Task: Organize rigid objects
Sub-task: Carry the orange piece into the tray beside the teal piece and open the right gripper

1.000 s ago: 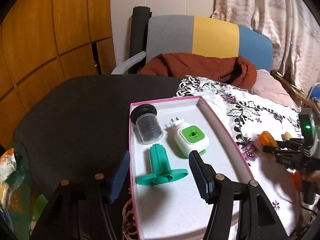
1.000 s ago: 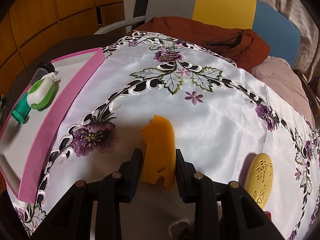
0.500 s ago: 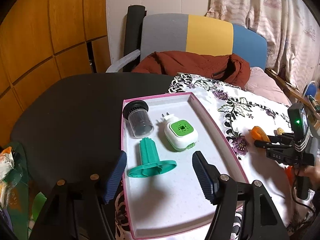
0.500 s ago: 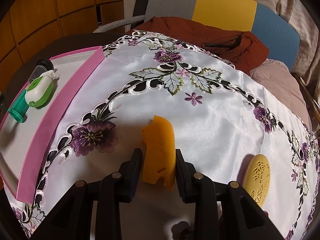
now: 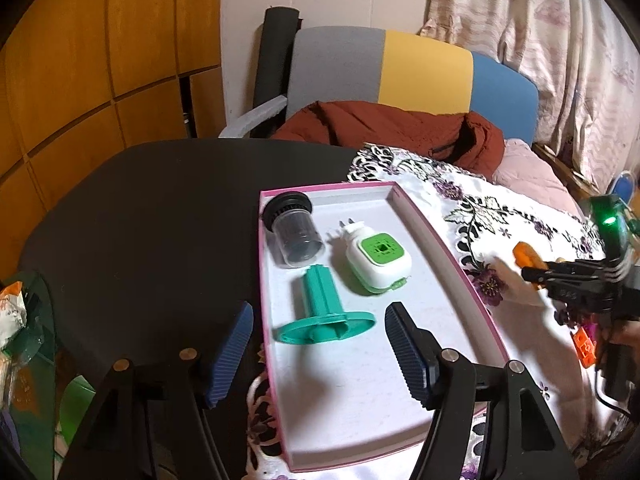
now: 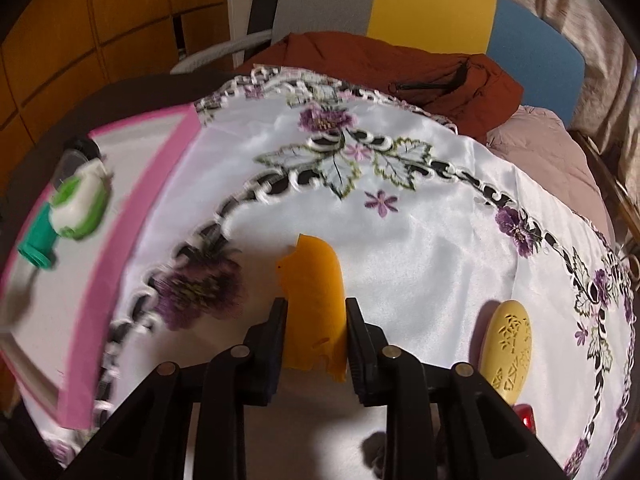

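In the pink-rimmed tray (image 5: pixel 448 248): three items (black-capped jar (image 5: pixel 294 230), green-and-white plug-in unit (image 5: pixel 378 262), teal spool (image 5: pixel 326 312)). Left gripper (image 5: pixel 320 356) spread, empty; right gripper (image 6: pixel 316 338) clenched on one orange piece (image 6: pixel 316 300) above the embroidered cloth (image 6: pixel 420 248); one yellow oval (image 6: pixel 507 346) beside. Behind: tricolour chair (image 5: pixel 424 76), curtain (image 5: pixel 540 40).

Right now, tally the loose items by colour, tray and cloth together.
Teal: 1, spool in the tray
Green and white: 1, plug-in in the tray
Clear and black: 1, jar in the tray
Orange: 1, piece in the right gripper
Yellow: 1, oval on the cloth
Total: 5
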### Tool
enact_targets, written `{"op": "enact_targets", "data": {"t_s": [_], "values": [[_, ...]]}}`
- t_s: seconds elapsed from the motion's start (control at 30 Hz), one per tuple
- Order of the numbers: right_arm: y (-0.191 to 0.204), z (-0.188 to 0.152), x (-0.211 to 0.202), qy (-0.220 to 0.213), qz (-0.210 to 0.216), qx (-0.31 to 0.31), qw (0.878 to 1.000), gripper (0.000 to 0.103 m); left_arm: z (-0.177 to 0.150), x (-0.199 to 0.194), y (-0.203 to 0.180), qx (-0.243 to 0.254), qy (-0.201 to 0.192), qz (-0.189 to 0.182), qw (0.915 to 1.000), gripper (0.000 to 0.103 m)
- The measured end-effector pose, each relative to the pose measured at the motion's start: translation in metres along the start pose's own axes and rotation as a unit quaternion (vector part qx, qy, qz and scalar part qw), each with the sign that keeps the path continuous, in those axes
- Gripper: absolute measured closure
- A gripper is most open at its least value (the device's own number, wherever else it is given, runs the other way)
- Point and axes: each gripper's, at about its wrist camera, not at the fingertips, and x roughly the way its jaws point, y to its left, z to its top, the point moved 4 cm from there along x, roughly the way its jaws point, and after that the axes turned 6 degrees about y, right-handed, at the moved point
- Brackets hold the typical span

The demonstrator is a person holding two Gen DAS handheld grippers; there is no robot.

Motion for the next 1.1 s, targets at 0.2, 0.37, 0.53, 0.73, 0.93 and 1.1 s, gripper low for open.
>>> {"op": "enact_targets", "data": {"t_s": [0.2, 0.37, 0.53, 0.73, 0.93, 1.1], "values": [[0.05, 0.012, -0.047, -0.035, 0.059, -0.035, 0.997, 0.076, -0.003, -0.004, 0.023, -0.025, -0.007, 0.004, 0.9997, 0.034], [0.125, 0.015, -0.046, -0.005, 0.109, -0.108, 0.988, 0.076, -0.008, -0.005, 0.041, -0.041, -0.007, 0.009, 0.9991, 0.034], [0.174, 0.019, -0.013, 0.052, 0.102, -0.147, 0.982, 0.076, -0.015, -0.004, 0.057, -0.059, -0.003, 0.01, 0.9982, 0.034], [0.178, 0.04, 0.034, 0.08, 0.078, -0.096, 0.989, 0.077, -0.021, 0.001, 0.068, -0.071, 0.008, 0.008, 0.9974, 0.034], [0.176, 0.051, 0.047, 0.064, 0.069, -0.07, 0.993, 0.076, -0.023, 0.002, 0.071, -0.073, 0.009, 0.01, 0.9972, 0.034], [0.168, 0.047, 0.036, 0.039, 0.064, -0.061, 0.995, 0.057, -0.022, 0.0, 0.069, -0.07, 0.006, 0.011, 0.9975, 0.034]]}}
